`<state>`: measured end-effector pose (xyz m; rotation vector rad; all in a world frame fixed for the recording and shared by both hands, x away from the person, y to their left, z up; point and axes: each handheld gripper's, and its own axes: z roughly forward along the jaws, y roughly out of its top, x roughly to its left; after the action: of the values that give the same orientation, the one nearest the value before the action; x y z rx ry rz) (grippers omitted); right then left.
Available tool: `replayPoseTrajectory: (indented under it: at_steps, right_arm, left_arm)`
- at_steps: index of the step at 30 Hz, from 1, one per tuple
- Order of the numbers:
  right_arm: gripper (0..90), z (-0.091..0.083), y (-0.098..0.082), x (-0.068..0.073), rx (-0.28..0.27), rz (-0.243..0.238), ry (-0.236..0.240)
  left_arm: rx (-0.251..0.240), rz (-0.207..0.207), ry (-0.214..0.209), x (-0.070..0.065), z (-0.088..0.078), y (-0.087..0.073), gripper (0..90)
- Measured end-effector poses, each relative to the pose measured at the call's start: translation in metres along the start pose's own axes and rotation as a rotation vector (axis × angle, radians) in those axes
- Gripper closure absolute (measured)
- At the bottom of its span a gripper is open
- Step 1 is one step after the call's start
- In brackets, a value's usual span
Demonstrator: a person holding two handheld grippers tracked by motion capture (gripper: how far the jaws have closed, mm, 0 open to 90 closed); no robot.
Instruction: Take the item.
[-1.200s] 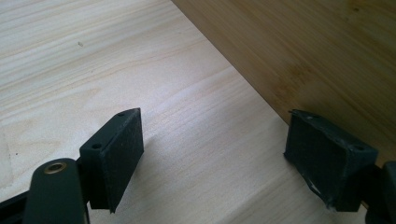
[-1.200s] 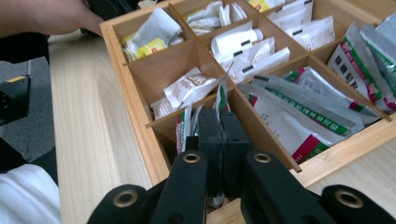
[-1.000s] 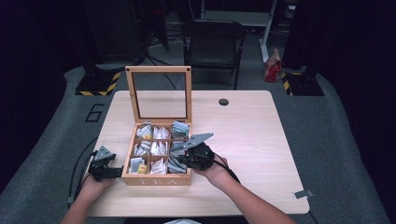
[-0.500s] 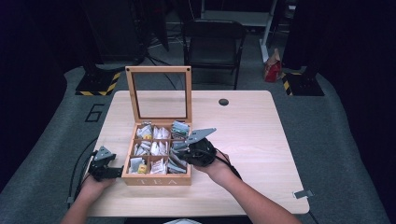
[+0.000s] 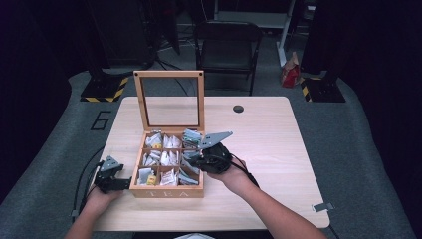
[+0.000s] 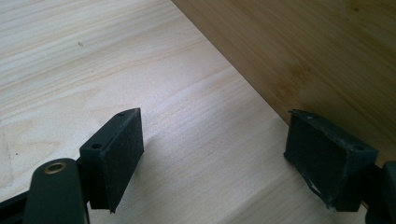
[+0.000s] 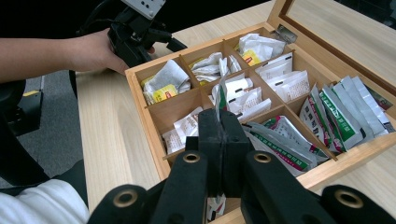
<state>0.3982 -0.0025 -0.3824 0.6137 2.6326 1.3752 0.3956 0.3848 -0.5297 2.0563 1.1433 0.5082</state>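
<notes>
A wooden tea box (image 5: 166,191) stands open on the table, its compartments holding several tea packets (image 7: 341,112). My right gripper (image 5: 197,160) hovers over the box's right-hand compartments, tilted down into it. In the right gripper view its jaws (image 7: 220,116) are pressed together on a thin white-and-green tea packet (image 7: 218,95), held edge-on and sticking out above and below the pads. My left gripper (image 5: 124,183) rests on the table against the box's left side. Its jaws (image 6: 215,149) stand wide apart with only bare table between them, one pad next to the box wall (image 6: 303,56).
The box's glass-paned lid (image 5: 171,99) stands upright at the back. A round black grommet (image 5: 238,108) sits in the table (image 5: 278,149) near the far edge. A dark chair (image 5: 226,45) stands behind the table. The person's forearms come in from the near edge.
My right gripper has lifted a little above the box with the tea packet pinched in it. The left gripper has stayed beside the box.
</notes>
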Motion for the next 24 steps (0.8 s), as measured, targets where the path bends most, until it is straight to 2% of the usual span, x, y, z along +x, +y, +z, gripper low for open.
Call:
replayPoseTrajectory:
  at_steps: [13, 19, 24]
  right_arm:
    - [89.7, -0.015, 0.003, -0.007, -0.016, -0.008, -0.025]
    - [89.7, -0.026, 0.001, -0.013, -0.025, 0.023, -0.05]
    - [89.7, -0.034, 0.001, -0.018, -0.031, 0.027, -0.071]
  left_arm:
    - [0.0, 0.0, 0.0, 0.0, 0.0, 0.0, 19.0]
    - [0.0, 0.0, 0.0, 0.0, 0.0, 0.0, 19.0]
    - [0.0, 0.0, 0.0, 0.0, 0.0, 0.0, 19.0]
